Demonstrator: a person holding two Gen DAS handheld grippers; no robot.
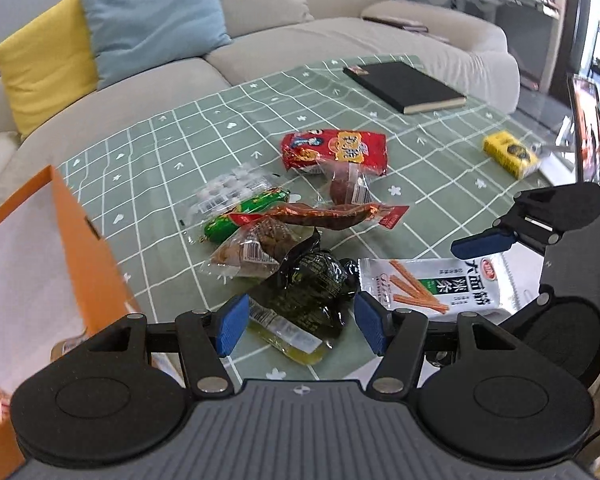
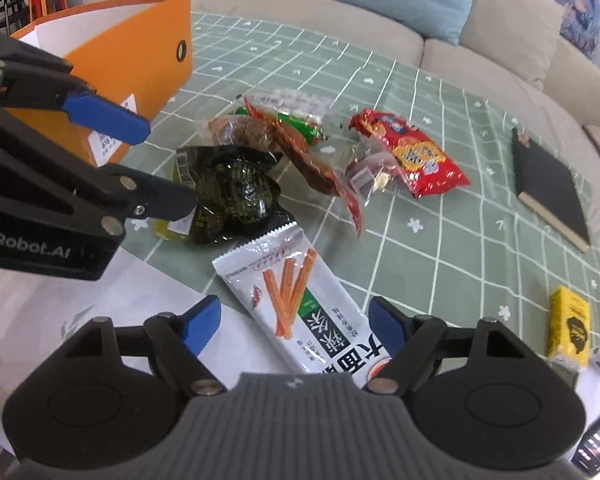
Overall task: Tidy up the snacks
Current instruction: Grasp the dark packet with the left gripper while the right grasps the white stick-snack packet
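Hand-held grippers converge on a heap of snacks spread over a green checked cloth on the bench. Left hand-held gripper (image 1: 298, 322) hangs over a dark green packet (image 1: 312, 284), its blue pads standing wide on either side of the wrapper and not pressing it; nothing is held. Right hand-held gripper (image 2: 294, 322) straddles a white packet (image 2: 296, 304) printed with orange sticks, its jaws likewise wide and clear of the wrapper; it grips nothing either.

Behind these two lie a red packet (image 1: 334, 150), a green sausage (image 1: 242, 214), a long red strip (image 1: 328, 216) and several clear-wrapped pieces, all overlapping in one pile. An orange box (image 2: 140, 52), open at the top, stands at the left edge of the cloth, just beside the pile, and is the likely home for the snacks. A black notebook (image 1: 406, 86) and a small yellow box (image 1: 510, 154) sit well apart from the heap.

Trouble could come from the crowding. The green packet lies partly over a pale yellow-green sachet (image 1: 288, 340) and touches its neighbours, so closing on it may pinch two wrappers or drag others along. Glossy, puffy film may slip from the pads. The white packet lies flat and may only slide. With both tools working close together, a careless swing could knock them into each other.
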